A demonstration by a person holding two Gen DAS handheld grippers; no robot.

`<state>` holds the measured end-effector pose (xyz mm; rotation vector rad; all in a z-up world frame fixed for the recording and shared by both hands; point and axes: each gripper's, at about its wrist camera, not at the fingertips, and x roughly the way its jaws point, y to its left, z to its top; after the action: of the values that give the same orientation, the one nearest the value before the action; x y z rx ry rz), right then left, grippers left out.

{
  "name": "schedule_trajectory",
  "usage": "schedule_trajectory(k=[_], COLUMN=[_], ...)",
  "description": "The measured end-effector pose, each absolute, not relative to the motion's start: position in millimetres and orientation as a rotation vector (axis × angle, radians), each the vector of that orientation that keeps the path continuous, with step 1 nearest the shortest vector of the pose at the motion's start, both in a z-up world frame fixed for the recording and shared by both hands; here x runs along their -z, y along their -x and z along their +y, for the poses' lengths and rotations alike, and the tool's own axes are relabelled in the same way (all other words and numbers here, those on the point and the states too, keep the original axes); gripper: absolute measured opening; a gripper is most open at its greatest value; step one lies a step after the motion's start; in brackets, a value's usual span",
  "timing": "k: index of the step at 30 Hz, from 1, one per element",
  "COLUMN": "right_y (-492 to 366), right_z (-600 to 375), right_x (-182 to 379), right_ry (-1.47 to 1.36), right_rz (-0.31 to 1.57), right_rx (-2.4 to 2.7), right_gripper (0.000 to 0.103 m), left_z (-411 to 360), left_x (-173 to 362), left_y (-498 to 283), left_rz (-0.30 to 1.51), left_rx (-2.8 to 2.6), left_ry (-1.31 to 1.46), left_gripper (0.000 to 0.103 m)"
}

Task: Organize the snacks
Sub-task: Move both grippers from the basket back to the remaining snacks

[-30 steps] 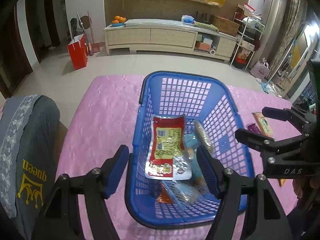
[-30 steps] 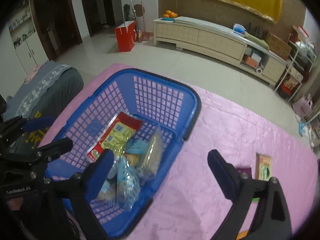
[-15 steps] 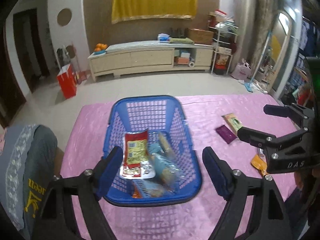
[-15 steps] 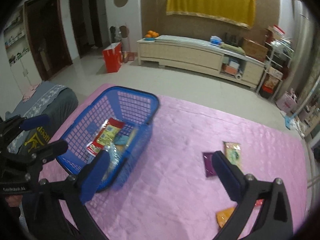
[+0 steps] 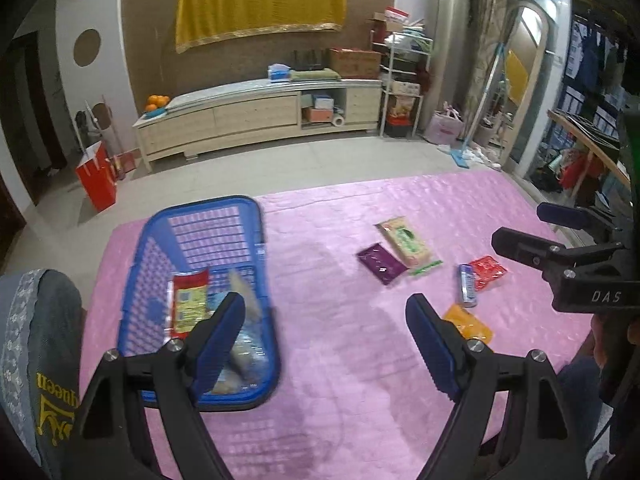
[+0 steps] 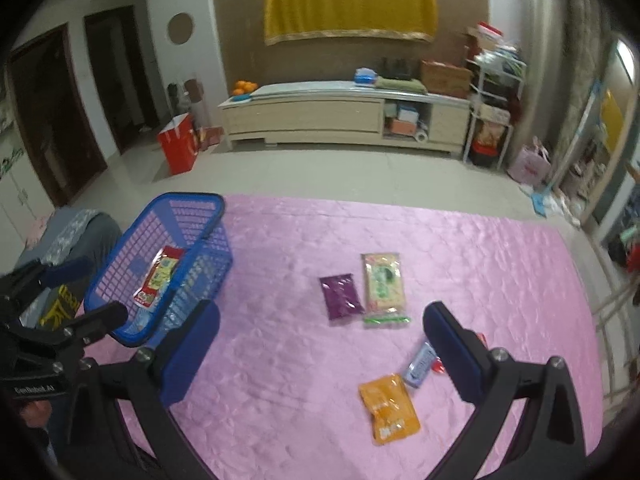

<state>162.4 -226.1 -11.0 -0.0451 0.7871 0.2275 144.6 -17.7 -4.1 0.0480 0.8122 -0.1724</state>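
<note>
Right wrist view: the right gripper (image 6: 318, 350) is wide open, holding nothing. The left gripper (image 5: 326, 332) is open and empty too. The basket (image 6: 182, 200) sits left of the orange pack (image 6: 390, 408), with snacks inside.

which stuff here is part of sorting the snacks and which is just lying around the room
Part of the job:
- blue basket, snacks already inside
- purple packet
- beige and green packet
- orange packet
- small blue packet
- red packet

Just lying about:
- red paper bag on the floor
- oranges on the long cabinet
- grey cushion
</note>
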Motion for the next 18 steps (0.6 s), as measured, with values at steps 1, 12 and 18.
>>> schedule_trajectory(k=[1,12,18], right_y=[-162,-160,-171], right_z=[-232,-289,-314], right_x=[13,35,58], right_ry=[0.047,0.02,-0.006], right_rz=[0.794,0.85,0.91], right_rx=[-0.22,-0.134,-0.114], right_gripper=[0.103,0.103,0.103], left_z=[-24,-85,-105], left_x=[6,33,51], left_y=[-146,-169,-185], left_rz=[0.816,0.875,0.925], left_rx=[0.182,0.239,0.243], left_ry=[-0.051,-0.101,-0.104], left_gripper=[0.081,0.081,0.081])
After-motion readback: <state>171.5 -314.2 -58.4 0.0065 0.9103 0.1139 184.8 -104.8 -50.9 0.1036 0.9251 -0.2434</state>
